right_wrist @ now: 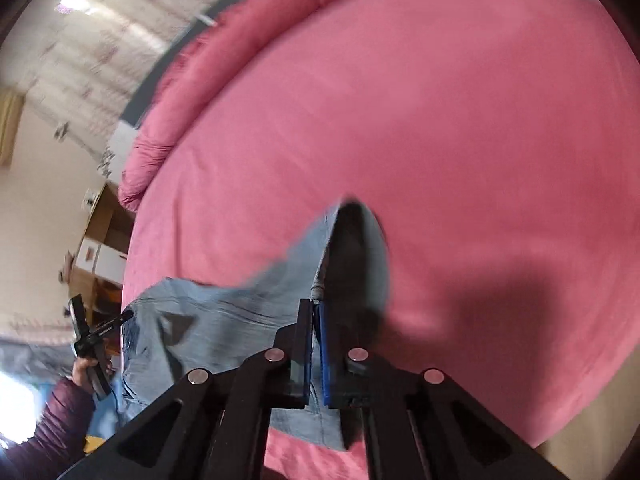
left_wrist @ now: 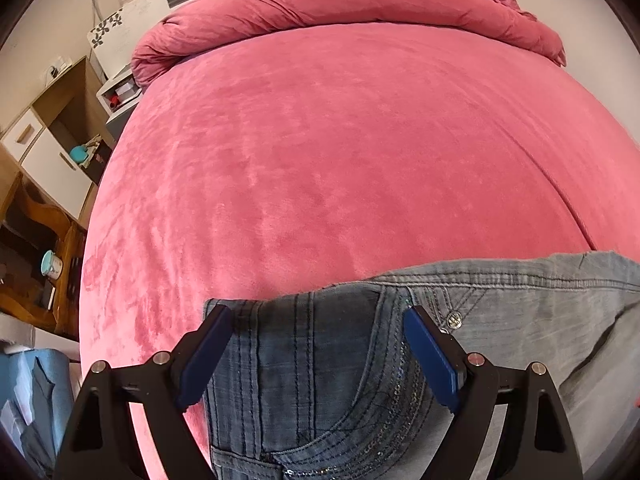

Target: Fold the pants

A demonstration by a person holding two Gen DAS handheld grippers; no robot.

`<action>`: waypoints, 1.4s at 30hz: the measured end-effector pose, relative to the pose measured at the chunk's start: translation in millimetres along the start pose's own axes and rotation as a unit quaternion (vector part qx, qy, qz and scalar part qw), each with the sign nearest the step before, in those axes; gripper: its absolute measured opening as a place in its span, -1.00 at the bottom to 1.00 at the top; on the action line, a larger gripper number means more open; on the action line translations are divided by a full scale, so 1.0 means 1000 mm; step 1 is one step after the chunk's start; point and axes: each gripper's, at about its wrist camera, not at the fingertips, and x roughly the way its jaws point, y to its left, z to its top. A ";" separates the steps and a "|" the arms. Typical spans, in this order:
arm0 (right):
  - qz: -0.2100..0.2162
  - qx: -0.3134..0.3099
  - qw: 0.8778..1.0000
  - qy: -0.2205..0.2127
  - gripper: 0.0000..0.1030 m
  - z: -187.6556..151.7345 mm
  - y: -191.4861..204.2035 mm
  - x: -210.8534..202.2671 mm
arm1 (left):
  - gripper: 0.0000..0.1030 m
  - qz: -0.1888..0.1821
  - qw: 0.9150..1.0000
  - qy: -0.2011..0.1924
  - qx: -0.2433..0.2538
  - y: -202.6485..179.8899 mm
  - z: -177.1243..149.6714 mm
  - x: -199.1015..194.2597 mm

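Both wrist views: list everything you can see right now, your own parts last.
jeans: one, grey-blue denim, near edge of bed, waistband under the left tongs.
bed cover: one, pink, spread flat.
duvet: one, pink, bunched at the far end.
shelf unit: one, wood and white, left of bed.
mug: one, white with teal rim, on lower shelf.
left tongs: black, blue pads, open over the waistband.
right tongs: black, blue pads, shut on a lifted edge of the jeans.
left hand: maroon sleeve, gripping the left tool.
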 end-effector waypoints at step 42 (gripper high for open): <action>-0.149 -0.073 0.983 0.085 -0.32 -0.052 0.031 0.058 | 0.89 0.042 0.983 -0.076 -0.163 0.110 -0.123 -0.101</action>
